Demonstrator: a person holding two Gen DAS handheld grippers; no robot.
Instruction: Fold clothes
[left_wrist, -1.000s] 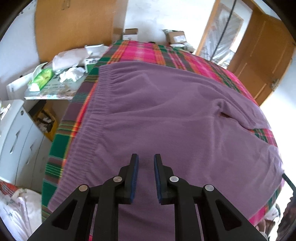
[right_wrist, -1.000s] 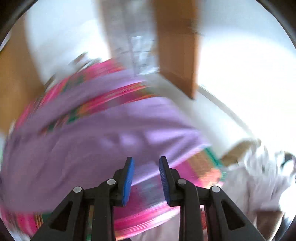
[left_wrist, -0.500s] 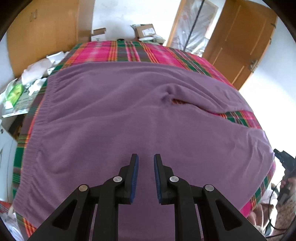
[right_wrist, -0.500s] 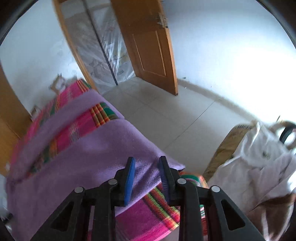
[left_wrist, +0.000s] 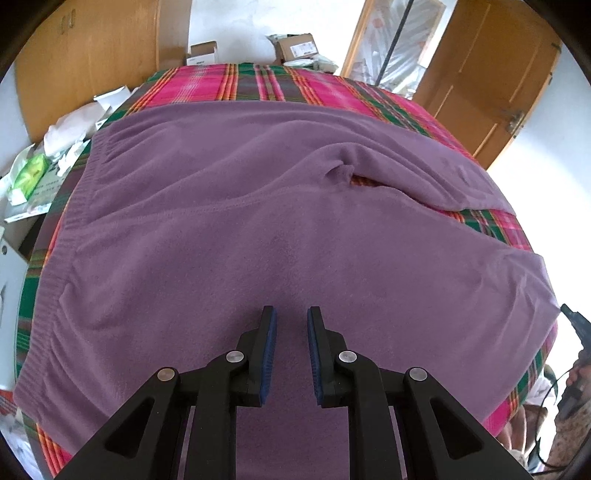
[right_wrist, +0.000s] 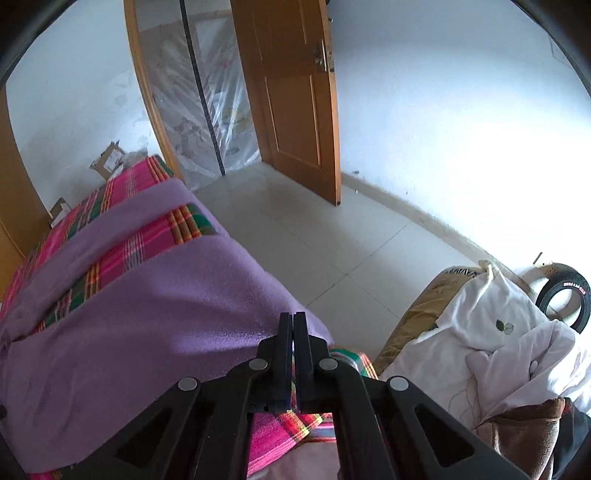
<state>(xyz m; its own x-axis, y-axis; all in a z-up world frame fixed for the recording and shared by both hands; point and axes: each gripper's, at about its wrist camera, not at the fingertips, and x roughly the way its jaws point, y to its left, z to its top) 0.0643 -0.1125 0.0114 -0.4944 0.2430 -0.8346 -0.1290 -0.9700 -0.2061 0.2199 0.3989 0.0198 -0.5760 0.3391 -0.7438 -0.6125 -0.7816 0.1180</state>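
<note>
The purple trousers (left_wrist: 258, 229) are spread flat on the bed (left_wrist: 266, 85), over its pink checked cover. The left claw (left_wrist: 290, 354) is held above them, fingers a little apart, with nothing between. The right claw (right_wrist: 293, 325) is shut tight at the hem of one trouser leg, at the bed's 3 o'clock edge; whether cloth is pinched cannot be told.

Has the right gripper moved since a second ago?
Yes. The right gripper swung toward the purple trousers' leg end; the wooden door shifted left of centre.

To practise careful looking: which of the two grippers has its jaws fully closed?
The right gripper: its fingers meet at the purple trouser leg's hem, while the left gripper shows a gap.
</note>
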